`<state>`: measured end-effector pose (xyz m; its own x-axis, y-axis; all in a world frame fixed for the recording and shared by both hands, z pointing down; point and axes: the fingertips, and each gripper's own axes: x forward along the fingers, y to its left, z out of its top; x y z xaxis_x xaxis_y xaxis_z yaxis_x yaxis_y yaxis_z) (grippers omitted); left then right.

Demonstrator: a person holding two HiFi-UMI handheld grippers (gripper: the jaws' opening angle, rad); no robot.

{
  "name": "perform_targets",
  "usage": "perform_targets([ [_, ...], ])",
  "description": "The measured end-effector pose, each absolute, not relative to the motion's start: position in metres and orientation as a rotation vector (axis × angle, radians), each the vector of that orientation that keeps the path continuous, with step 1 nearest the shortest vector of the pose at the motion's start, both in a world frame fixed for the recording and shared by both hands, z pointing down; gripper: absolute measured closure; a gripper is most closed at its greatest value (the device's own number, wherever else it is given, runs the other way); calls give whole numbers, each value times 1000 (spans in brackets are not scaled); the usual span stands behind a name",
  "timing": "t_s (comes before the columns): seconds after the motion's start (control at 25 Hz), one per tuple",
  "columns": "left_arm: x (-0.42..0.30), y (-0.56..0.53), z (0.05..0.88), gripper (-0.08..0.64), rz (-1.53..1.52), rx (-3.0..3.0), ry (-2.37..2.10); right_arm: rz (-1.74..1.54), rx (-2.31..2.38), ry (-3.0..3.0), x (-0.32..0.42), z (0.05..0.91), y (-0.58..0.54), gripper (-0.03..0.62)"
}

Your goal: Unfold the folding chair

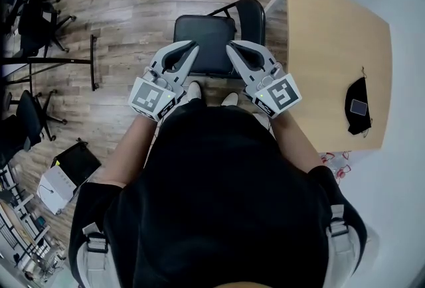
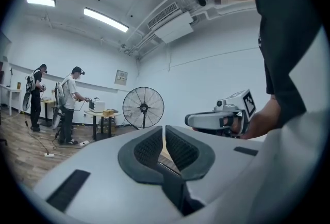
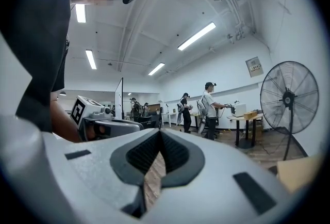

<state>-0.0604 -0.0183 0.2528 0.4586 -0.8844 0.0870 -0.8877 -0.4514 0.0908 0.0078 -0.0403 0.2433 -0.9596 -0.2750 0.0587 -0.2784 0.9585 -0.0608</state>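
The folding chair [image 1: 204,41] stands opened on the wood floor just ahead of the person's feet, its black seat flat and its backrest [image 1: 251,18] toward the table. My left gripper [image 1: 194,46] hovers over the seat's near left part, shut with nothing between its pads [image 2: 152,146]. Beside it, my right gripper [image 1: 230,48] hangs over the seat's near right part, also shut and empty. Both tips point away from the person and toward each other. In the left gripper view the right gripper [image 2: 219,120] shows level at the right; in the right gripper view the left gripper [image 3: 103,125] shows at the left.
A light wooden table [image 1: 335,61] stands right of the chair with a black pouch [image 1: 359,105] on it. Black office chairs [image 1: 33,14] and a white box [image 1: 56,187] sit at the left. A standing fan [image 2: 143,107] and people [image 2: 69,104] at desks are farther off.
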Motion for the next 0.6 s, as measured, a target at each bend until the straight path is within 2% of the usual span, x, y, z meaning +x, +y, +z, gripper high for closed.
perform_targets([
  [0.08, -60, -18, 252, 564, 41, 2585, -1571, 99, 439, -3054, 8, 243, -40, 591],
  [0.6, -57, -27, 254, 566, 27, 2590, -1538, 92, 457, -3025, 10, 246, -45, 592],
])
